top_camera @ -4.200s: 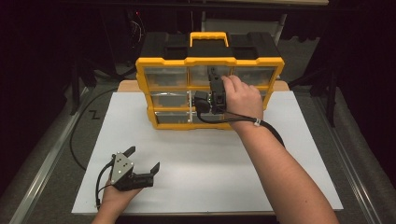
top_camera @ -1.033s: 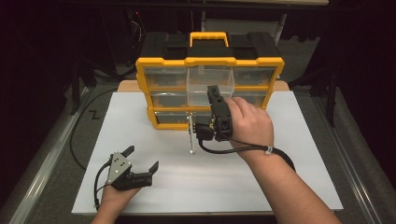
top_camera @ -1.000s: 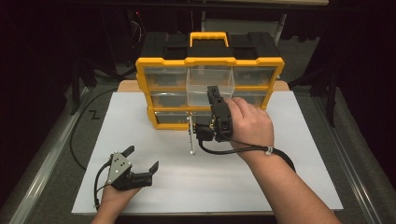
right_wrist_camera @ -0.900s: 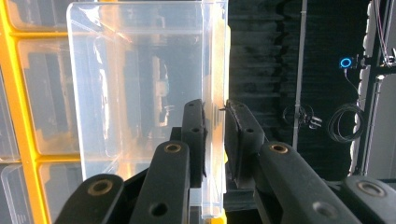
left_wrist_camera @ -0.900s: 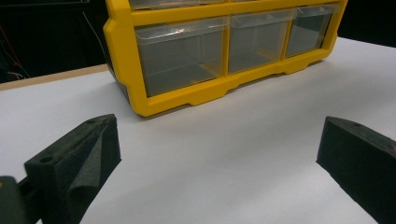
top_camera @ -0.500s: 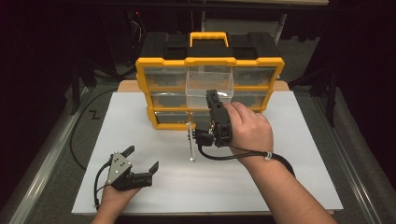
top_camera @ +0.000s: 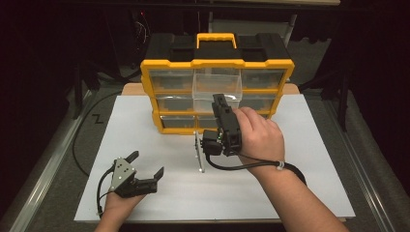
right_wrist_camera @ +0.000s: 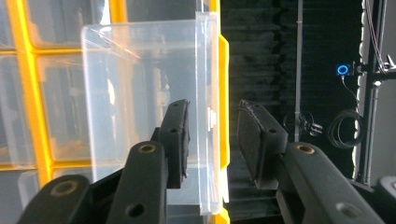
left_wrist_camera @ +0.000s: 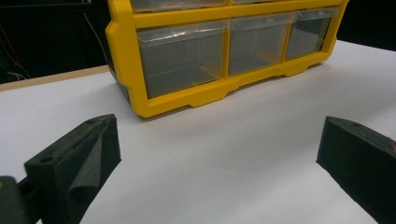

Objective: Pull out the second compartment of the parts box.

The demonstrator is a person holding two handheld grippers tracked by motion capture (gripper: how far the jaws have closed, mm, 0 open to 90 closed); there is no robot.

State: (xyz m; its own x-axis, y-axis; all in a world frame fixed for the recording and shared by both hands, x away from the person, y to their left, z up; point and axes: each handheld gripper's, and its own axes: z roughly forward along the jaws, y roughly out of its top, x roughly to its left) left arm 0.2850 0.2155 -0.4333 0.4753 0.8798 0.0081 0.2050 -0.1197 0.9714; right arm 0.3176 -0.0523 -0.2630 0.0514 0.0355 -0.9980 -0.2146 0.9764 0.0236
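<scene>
At the centre of the high view we see the yellow drawer cabinet standing at the far edge of the white counter, its clear middle drawer pulled out toward us. The right tongs sit with jaws slightly apart on either side of the drawer's front wall, not clamped. At lower left, the left tongs rest with jaws wide apart on bare counter, with open room between them and the cabinet.
</scene>
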